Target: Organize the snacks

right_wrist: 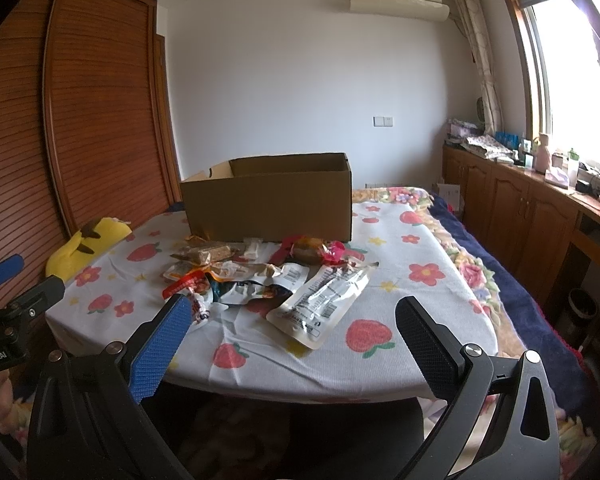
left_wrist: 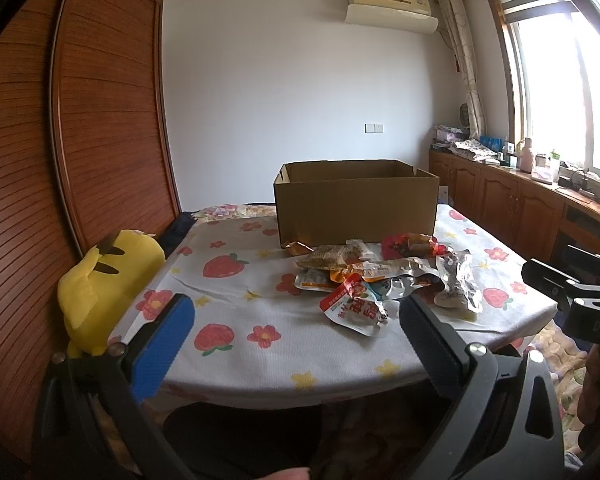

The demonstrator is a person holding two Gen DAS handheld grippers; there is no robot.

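Note:
A pile of snack packets (left_wrist: 380, 276) lies on the strawberry-print table (left_wrist: 260, 300), in front of an open cardboard box (left_wrist: 356, 204). The pile (right_wrist: 260, 276) and box (right_wrist: 268, 204) also show in the right wrist view, with a long silver packet (right_wrist: 324, 300) nearest. My left gripper (left_wrist: 296, 324) is open and empty above the table's near edge, left of a red-and-white packet (left_wrist: 356, 308). My right gripper (right_wrist: 292, 328) is open and empty, just short of the silver packet. The right gripper shows at the right edge of the left view (left_wrist: 572, 284).
A yellow plush toy (left_wrist: 104, 284) sits at the table's left edge by a wooden wardrobe (left_wrist: 80, 120). Wooden cabinets (right_wrist: 520, 208) with clutter run under the window at right. A bed with a floral blanket (right_wrist: 460, 240) lies right of the table.

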